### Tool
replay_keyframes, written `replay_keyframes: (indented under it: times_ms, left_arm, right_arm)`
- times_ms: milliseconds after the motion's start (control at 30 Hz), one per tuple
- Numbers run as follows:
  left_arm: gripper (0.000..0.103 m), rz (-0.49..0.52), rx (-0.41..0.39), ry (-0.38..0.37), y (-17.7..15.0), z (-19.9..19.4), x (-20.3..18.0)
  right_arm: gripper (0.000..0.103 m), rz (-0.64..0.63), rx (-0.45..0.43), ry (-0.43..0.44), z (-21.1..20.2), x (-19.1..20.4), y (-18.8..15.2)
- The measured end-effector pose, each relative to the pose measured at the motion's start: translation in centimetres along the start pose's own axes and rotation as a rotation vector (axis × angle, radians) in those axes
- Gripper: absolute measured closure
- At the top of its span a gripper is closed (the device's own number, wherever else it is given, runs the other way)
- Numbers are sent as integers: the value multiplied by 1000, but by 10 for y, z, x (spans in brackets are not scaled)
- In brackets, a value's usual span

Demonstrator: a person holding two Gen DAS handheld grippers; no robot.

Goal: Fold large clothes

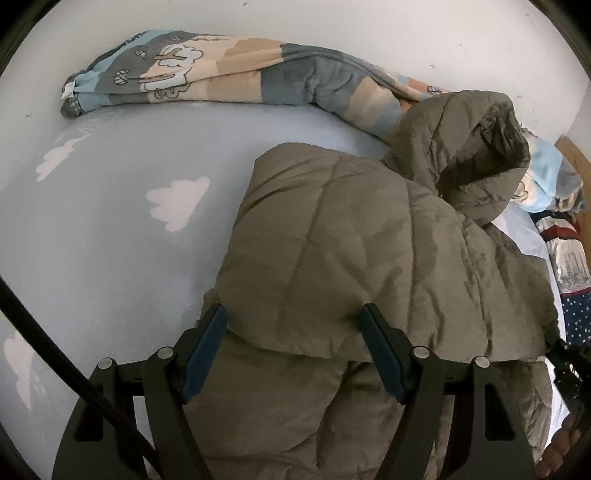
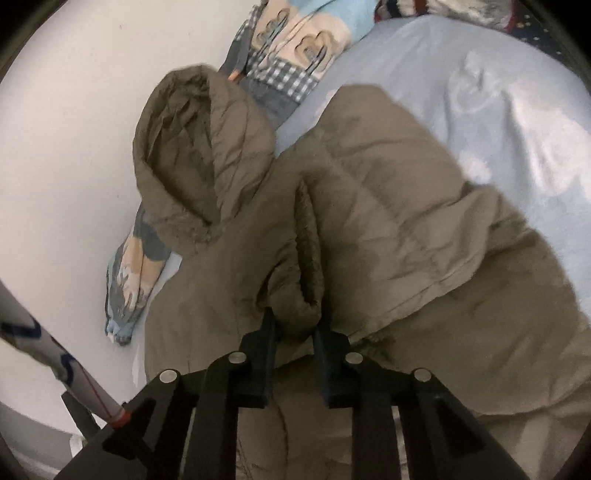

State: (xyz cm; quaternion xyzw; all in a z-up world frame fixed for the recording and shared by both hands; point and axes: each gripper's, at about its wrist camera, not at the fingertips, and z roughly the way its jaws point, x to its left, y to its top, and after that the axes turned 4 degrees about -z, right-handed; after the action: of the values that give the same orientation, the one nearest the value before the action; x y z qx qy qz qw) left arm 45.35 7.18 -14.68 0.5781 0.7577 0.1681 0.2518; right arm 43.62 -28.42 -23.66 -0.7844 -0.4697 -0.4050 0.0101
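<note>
We see a big olive puffy hooded jacket (image 1: 369, 258) lying on a bed with a light blue sheet (image 1: 110, 240) that has white clouds on it, and its hood (image 2: 199, 155) points to the far side, next to a rolled-up cartoon blanket (image 1: 229, 70) along the white wall (image 1: 332, 22). Our left gripper (image 1: 293, 325) is wide open, with one finger on each side of a folded part of the jacket and nothing pinched. Our right gripper (image 2: 293, 328) is nearly closed and pinches a bunched-up fold of the jacket near the middle, just on the near side of the hood.
</note>
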Motion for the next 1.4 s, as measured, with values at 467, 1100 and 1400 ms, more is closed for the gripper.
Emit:
replay_keyframes:
  times_ms: [467,1100,1400]
  left_arm:
    - [29,-8,35,30,-2,11,3]
    - [28,209,-97,72,-38,-52,-53]
    - [28,356,-55,118,-108,-87,-99]
  right_arm:
    - [84,-242,-72,-418,-3,14,-1]
    - [42,-203,-64,-341,-53,27,-8]
    - [42,-290,-35,-255,-102,53,-62]
